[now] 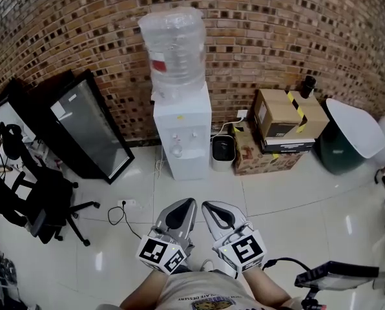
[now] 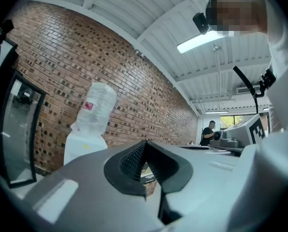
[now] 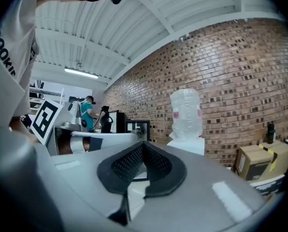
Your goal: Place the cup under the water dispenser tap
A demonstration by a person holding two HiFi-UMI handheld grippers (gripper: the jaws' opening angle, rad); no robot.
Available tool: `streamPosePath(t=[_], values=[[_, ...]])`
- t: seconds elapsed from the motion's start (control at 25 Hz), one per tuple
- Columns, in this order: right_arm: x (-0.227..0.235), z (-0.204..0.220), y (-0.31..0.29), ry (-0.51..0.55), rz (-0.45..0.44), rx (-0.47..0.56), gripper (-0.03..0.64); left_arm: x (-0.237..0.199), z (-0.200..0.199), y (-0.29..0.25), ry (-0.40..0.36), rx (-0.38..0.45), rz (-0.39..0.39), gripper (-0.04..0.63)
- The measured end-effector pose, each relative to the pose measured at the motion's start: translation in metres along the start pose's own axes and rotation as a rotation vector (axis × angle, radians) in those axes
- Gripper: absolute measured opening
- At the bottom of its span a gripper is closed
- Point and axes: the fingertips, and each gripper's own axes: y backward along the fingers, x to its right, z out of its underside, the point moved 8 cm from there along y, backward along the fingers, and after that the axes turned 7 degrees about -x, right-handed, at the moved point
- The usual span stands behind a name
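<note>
A white water dispenser (image 1: 183,131) with a clear bottle (image 1: 173,44) on top stands against the brick wall, its taps (image 1: 177,148) facing me. It also shows in the left gripper view as dispenser (image 2: 83,146) and in the right gripper view as dispenser (image 3: 186,141). No cup is visible in any view. My left gripper (image 1: 187,203) and right gripper (image 1: 207,206) are side by side low in the head view, both pointing at the dispenser from some way back. The left gripper (image 2: 145,142) is shut with nothing in it. The right gripper (image 3: 143,143) is shut and empty too.
A black-framed glass panel (image 1: 89,124) leans on the wall at the left, with an office chair (image 1: 44,199) nearer me. A small bin (image 1: 223,150), cardboard boxes (image 1: 286,115) and a green lidded bin (image 1: 347,134) stand right of the dispenser. A power strip with cable (image 1: 126,205) lies on the floor.
</note>
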Motion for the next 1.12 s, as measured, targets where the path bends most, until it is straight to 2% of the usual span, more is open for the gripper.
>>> streamPosePath(t=[0.64, 1.12], values=[[-0.045, 0.001, -0.01, 0.015, 0.034, -0.006, 0.005, -0.015, -0.001, 0.037, -0.012, 0.025, 0.033, 0.0], [-0.046, 0.004, -0.014, -0.007, 0.044, -0.022, 0.005, -0.02, -0.001, 0.046, 0.002, 0.019, 0.021, 0.0]])
